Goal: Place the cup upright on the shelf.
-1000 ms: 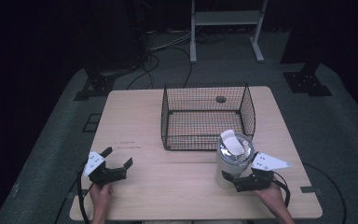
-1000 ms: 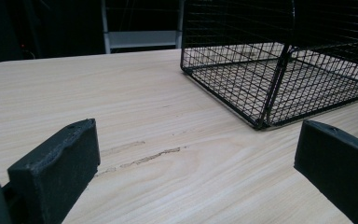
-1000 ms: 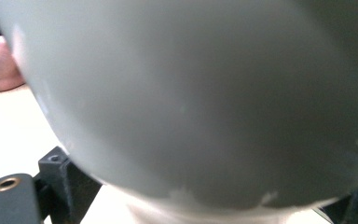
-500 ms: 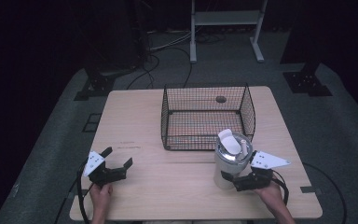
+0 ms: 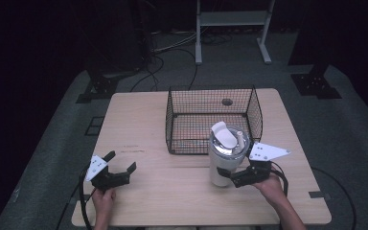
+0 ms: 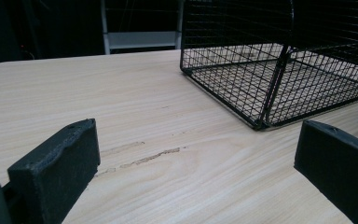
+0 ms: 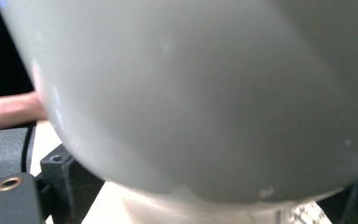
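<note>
Clamping the tall white lidded tumbler (image 5: 224,158) upright just in front of the black wire basket (image 5: 211,117) with the right gripper (image 5: 234,178), resting the left gripper (image 5: 120,163) wide open well left of the basket on the pale wooden desk (image 5: 172,191).

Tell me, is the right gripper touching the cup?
Touching. In the right gripper view the cup sits between the right gripper's jaws, against them.

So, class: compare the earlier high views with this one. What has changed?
Very little. The right gripper stays clamped on the white cup, which has shifted slightly towards the person, away from the basket. The left gripper remains open and idle on the table.
</note>
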